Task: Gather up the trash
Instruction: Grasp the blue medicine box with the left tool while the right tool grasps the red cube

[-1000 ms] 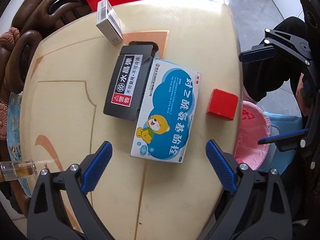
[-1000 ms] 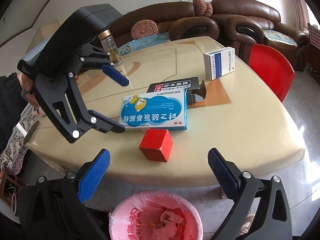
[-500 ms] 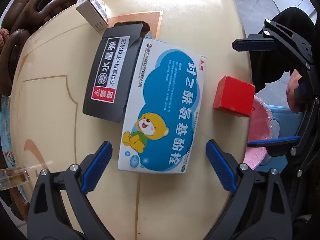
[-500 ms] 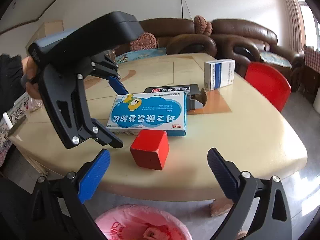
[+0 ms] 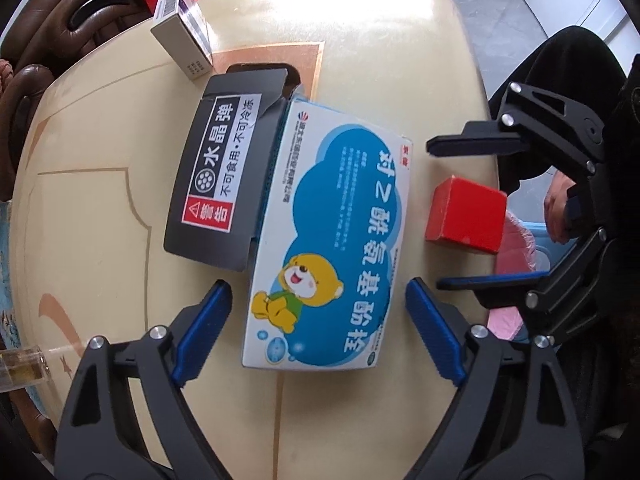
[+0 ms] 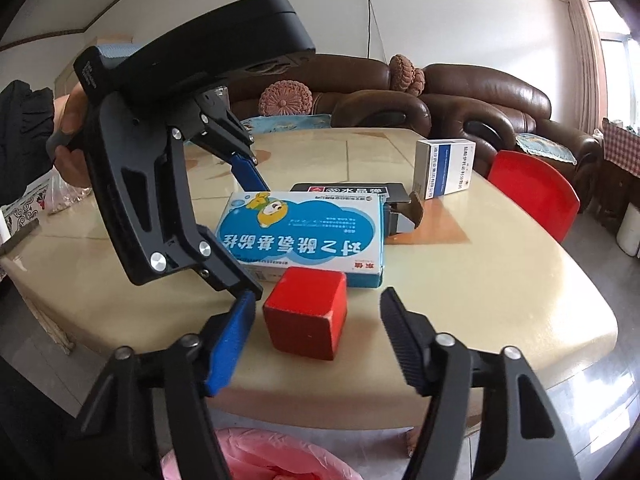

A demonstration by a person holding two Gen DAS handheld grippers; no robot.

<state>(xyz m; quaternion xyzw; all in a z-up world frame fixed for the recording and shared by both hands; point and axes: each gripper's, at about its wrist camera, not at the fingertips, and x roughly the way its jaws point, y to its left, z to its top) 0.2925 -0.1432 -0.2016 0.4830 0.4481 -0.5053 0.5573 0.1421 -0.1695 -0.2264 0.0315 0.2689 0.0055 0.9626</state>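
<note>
A blue and white medicine box with a bear picture [image 5: 328, 248] [image 6: 304, 232] lies flat on the cream table [image 5: 100, 220]. My left gripper [image 5: 318, 328] is open, its jaws on either side of the box's near end, not touching. A red cube [image 5: 466, 214] [image 6: 308, 312] sits by the table edge. My right gripper [image 6: 316, 340] is open, its fingers flanking the cube. A black carton [image 5: 224, 176] lies against the blue box. A white and blue box [image 5: 182, 24] [image 6: 444, 168] stands farther back.
A bin with a pink bag [image 6: 264, 456] [image 5: 516, 256] stands below the table edge by the red cube. A small glass bottle [image 5: 20, 364] is at the table's left edge. A red chair [image 6: 536, 196] and brown sofas [image 6: 480, 108] surround the table.
Both grippers have moved in closer. The left now straddles the near end of the blue box, and the right has risen to table level around the red cube.
</note>
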